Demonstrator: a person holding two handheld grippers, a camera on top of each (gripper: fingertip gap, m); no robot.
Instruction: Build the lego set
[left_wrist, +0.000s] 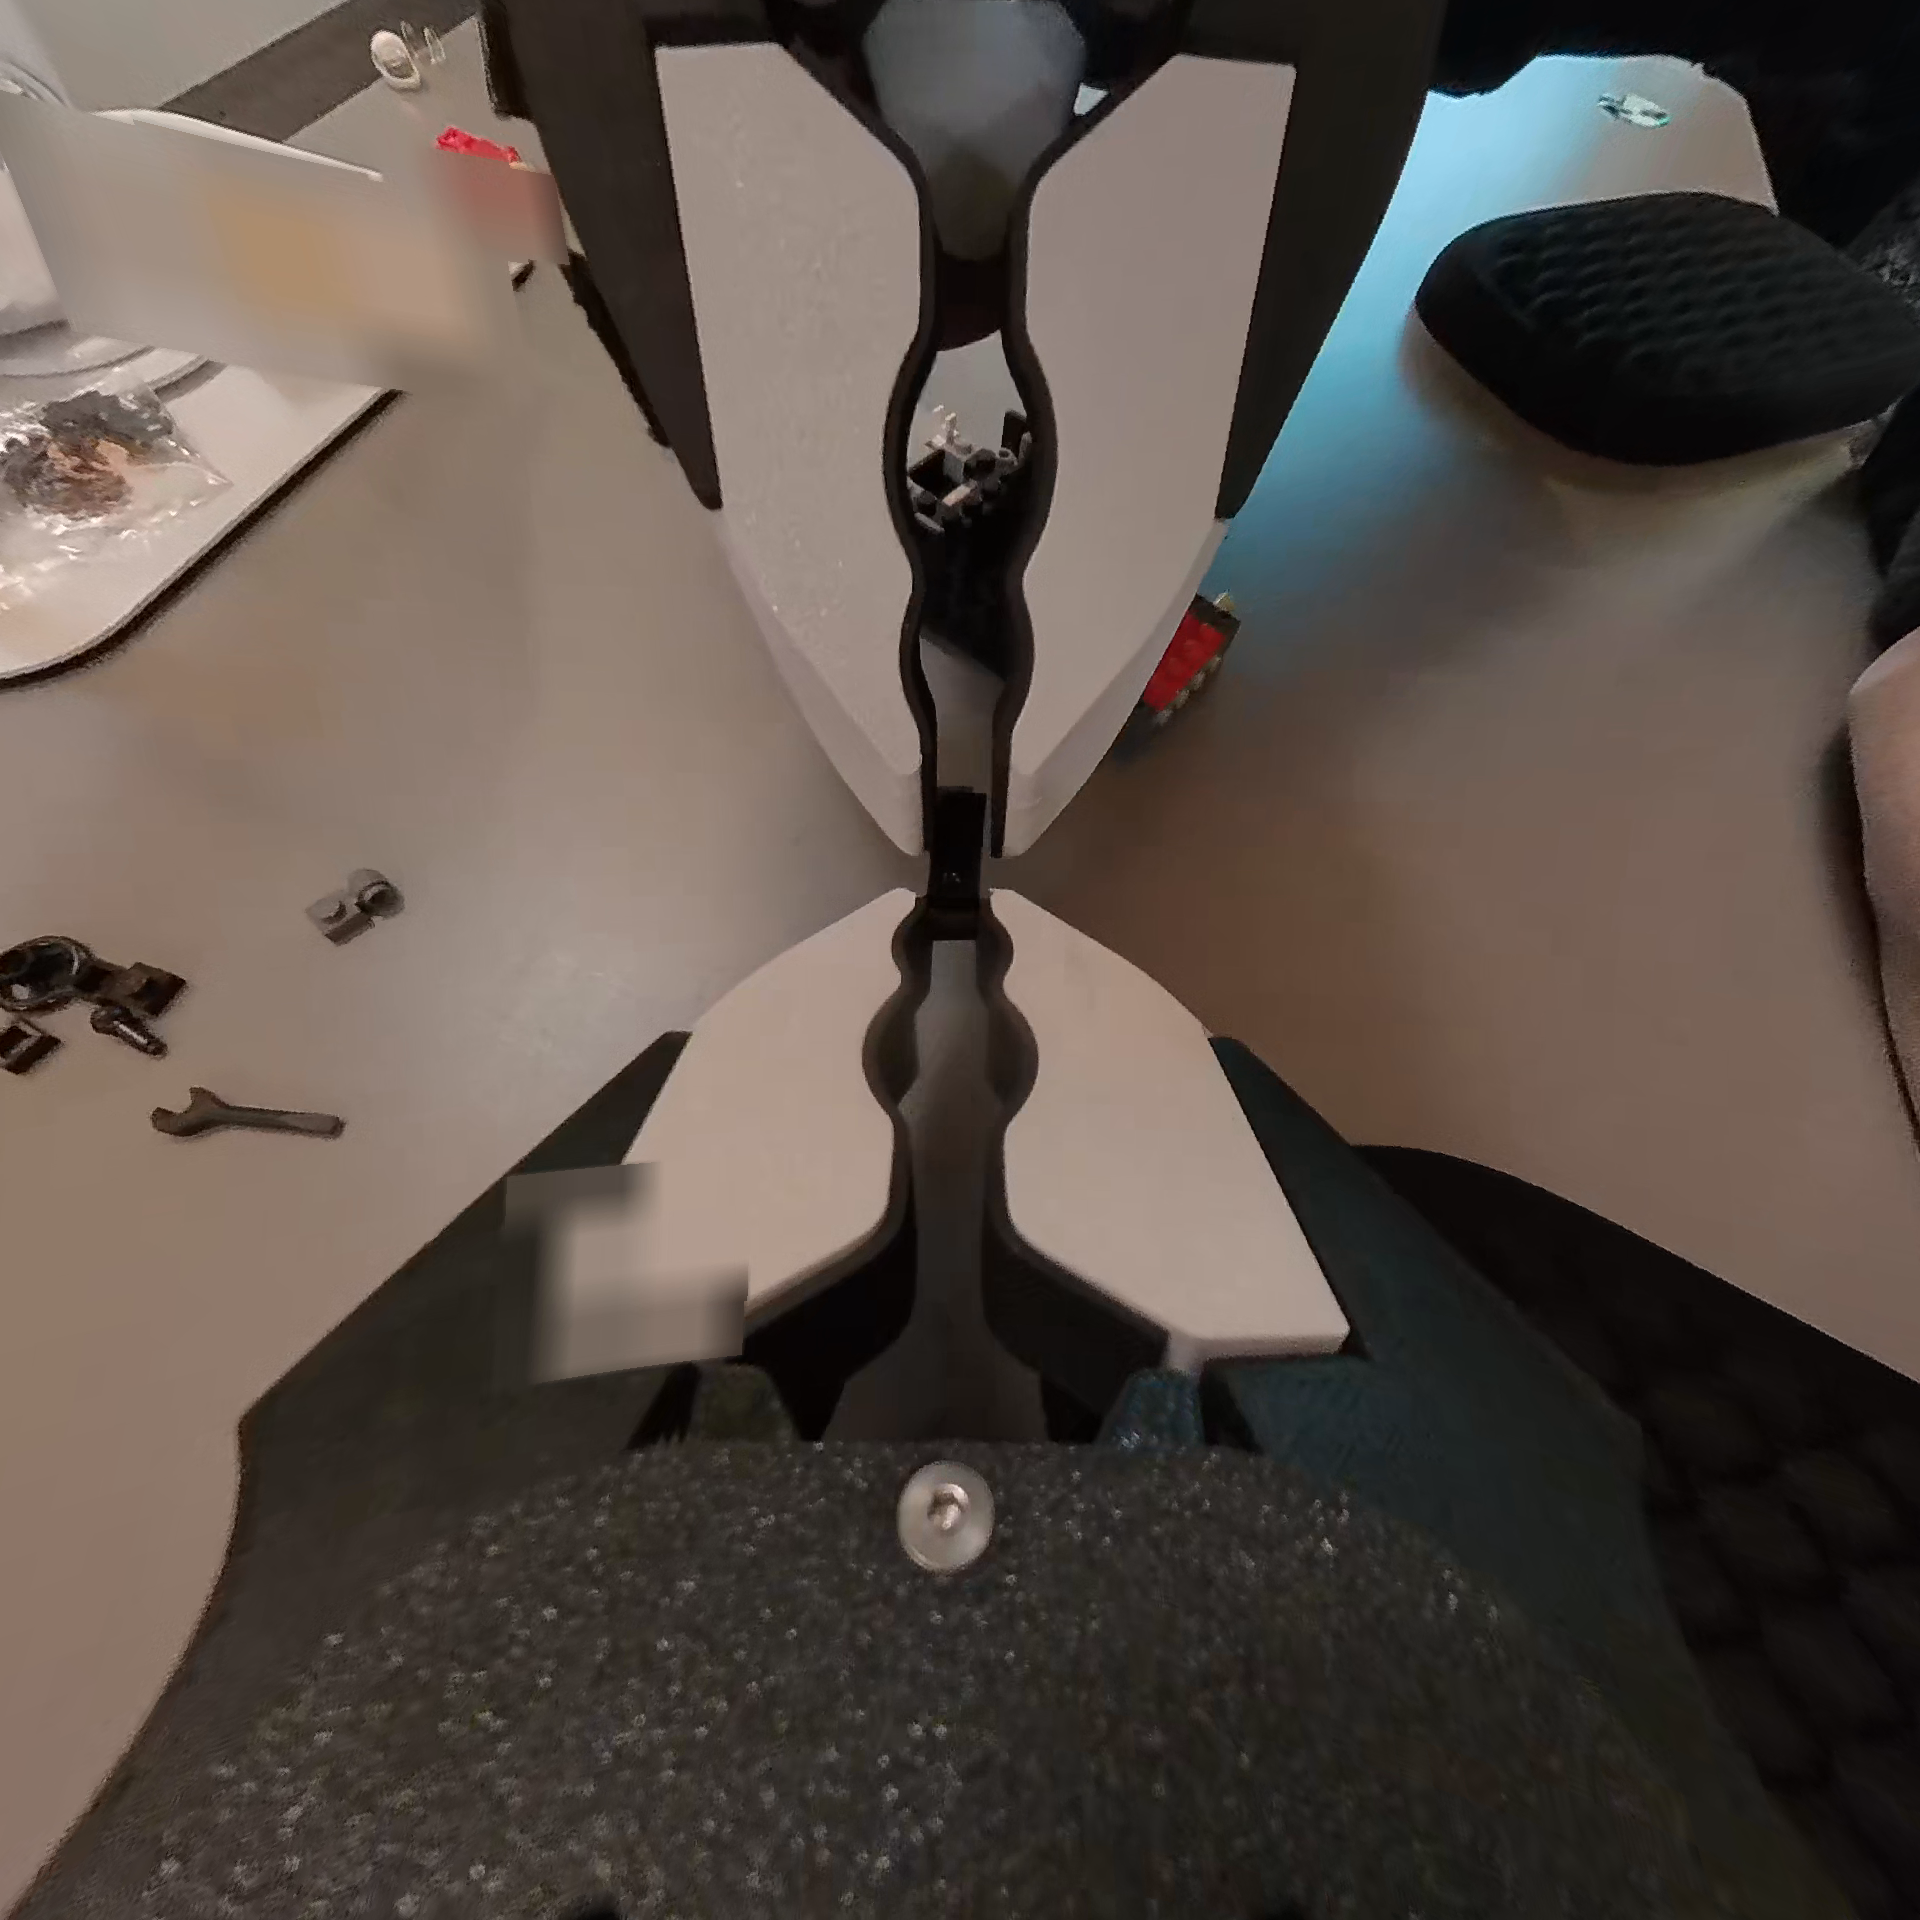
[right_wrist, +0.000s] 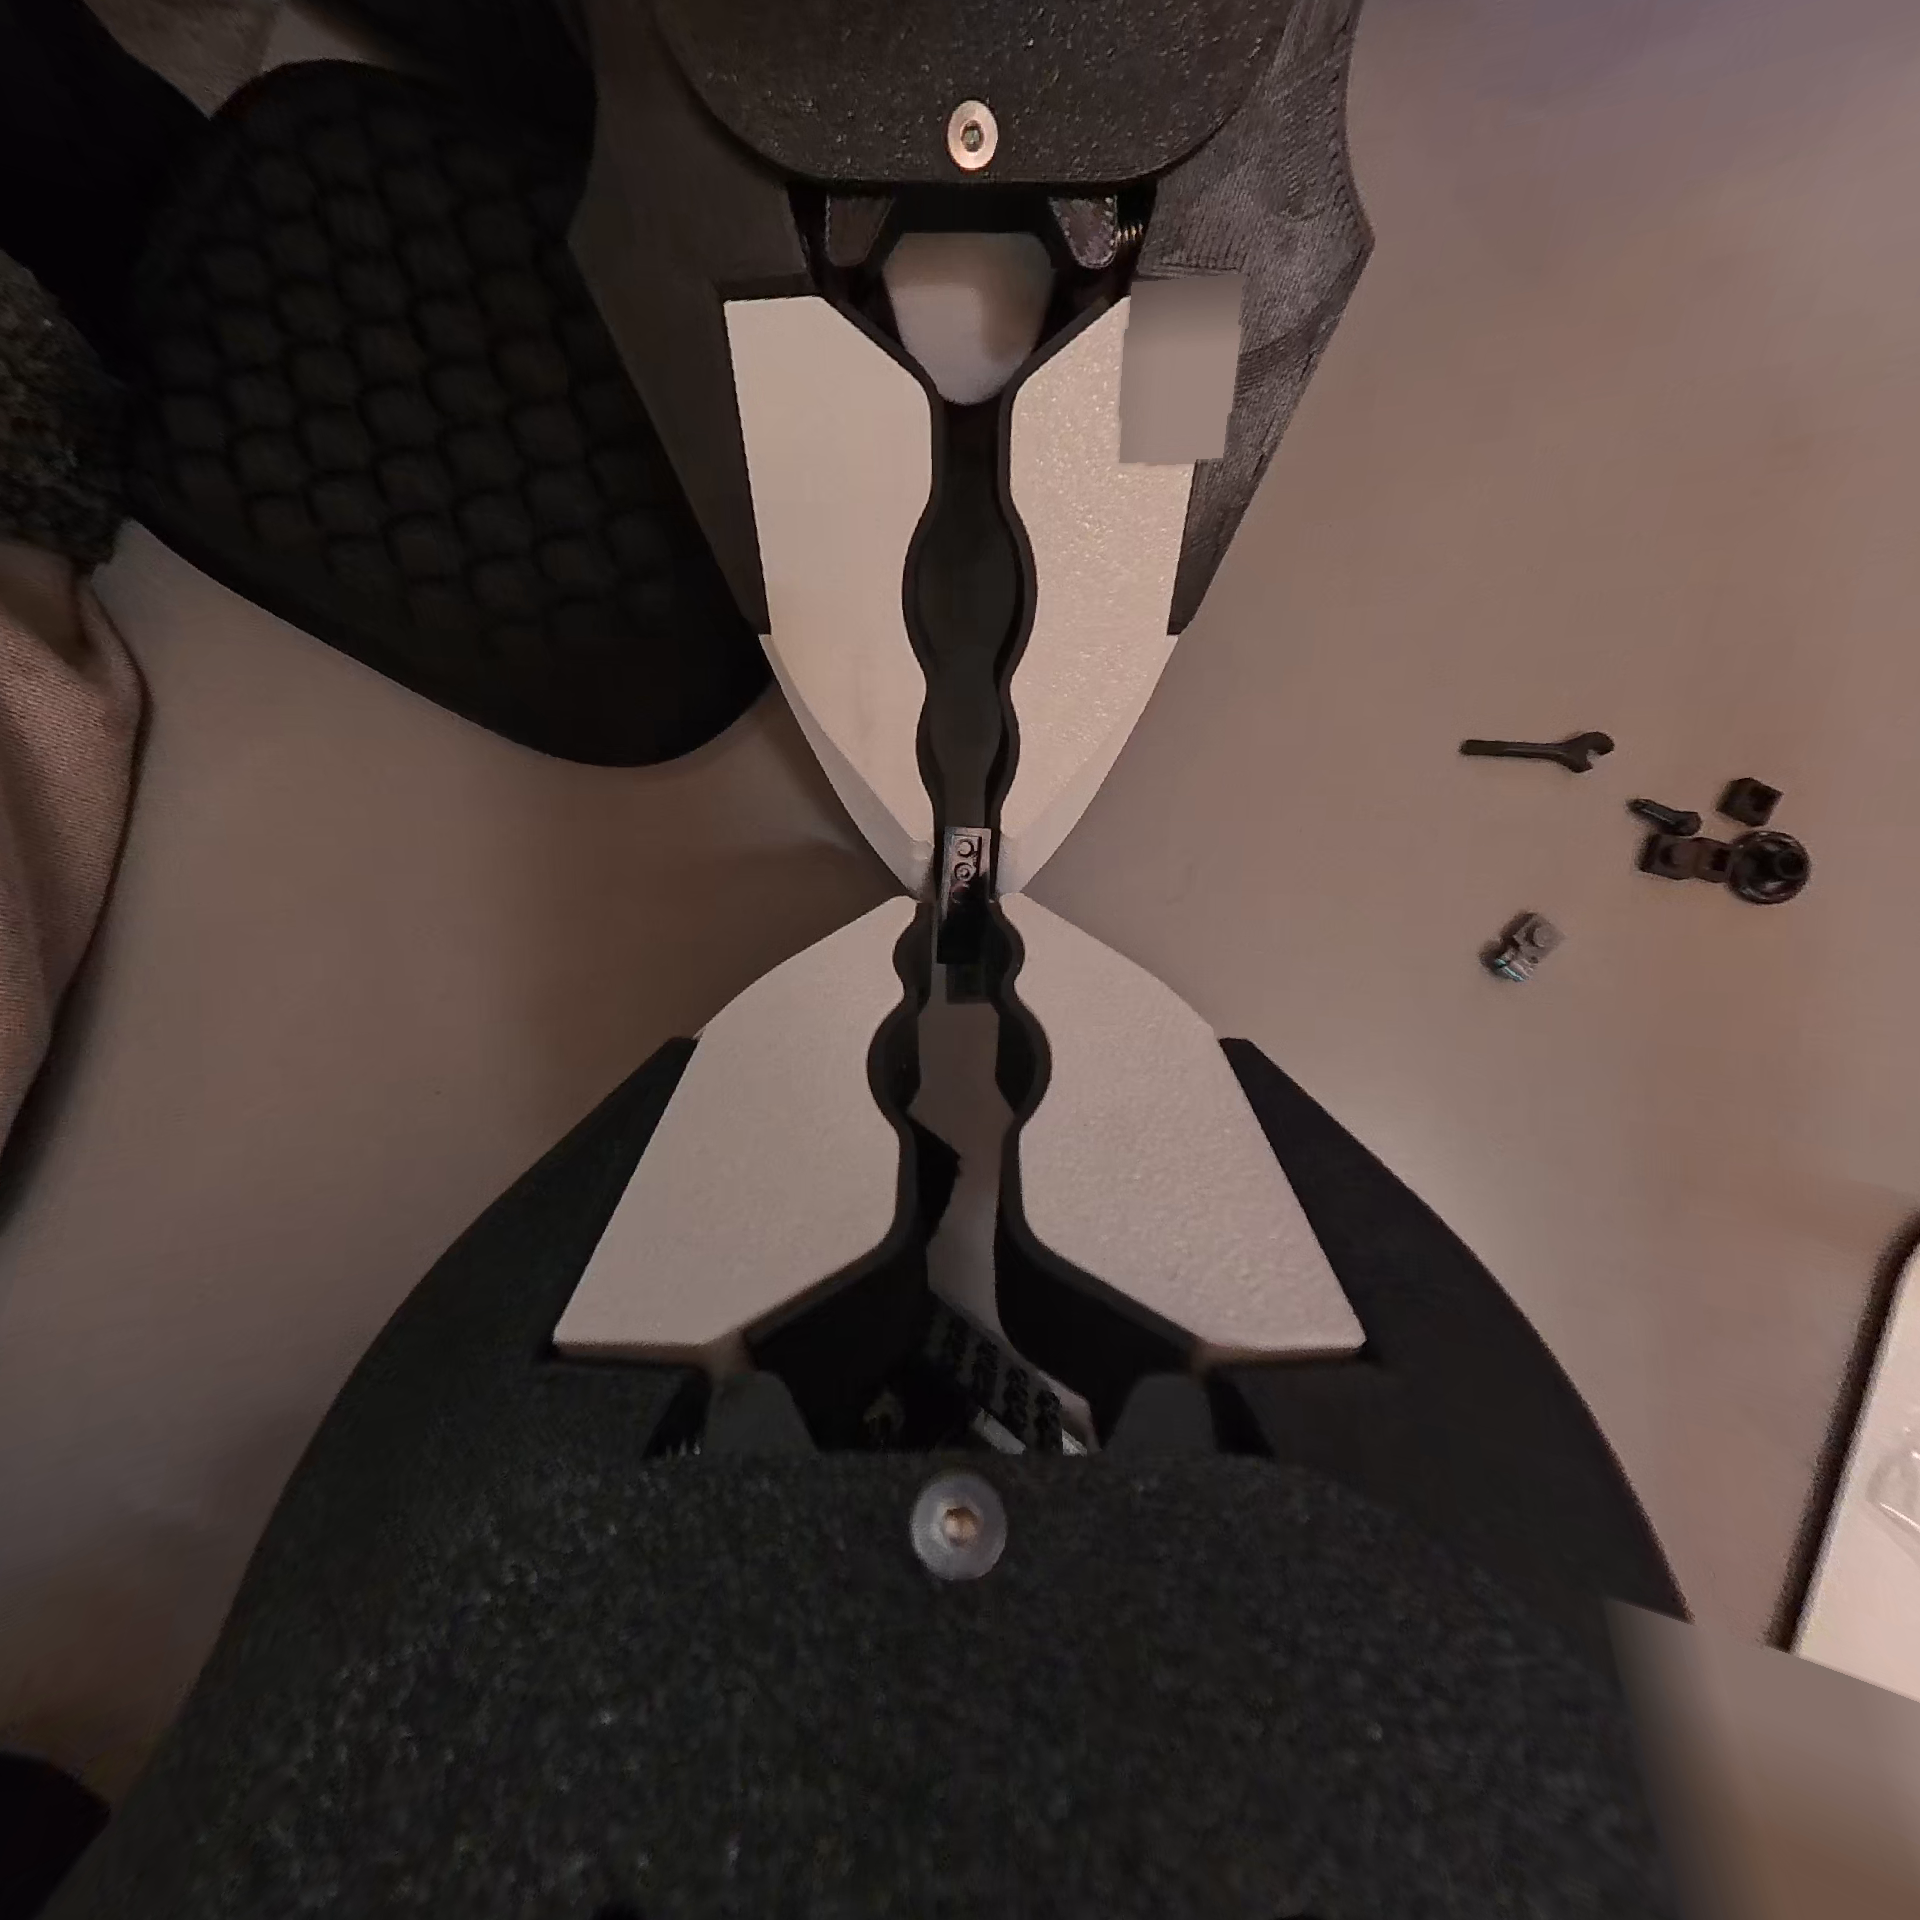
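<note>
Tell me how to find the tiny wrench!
Start at the grey table and find the scatter of small dark pieces left of the tongs. The wrench lies flat at the near edge of that scatter. It is the only long thin piece, with a forked end.

The left tool (left_wrist: 956, 914) and the right tool (right_wrist: 956, 925) point tip to tip, nearly touching, each with its white fingers (left_wrist: 790, 1122) closed together.

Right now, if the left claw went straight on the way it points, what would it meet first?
The small black lego piece that the left claw pinches, then, it seems, the right claw facing it tip to tip.
</note>
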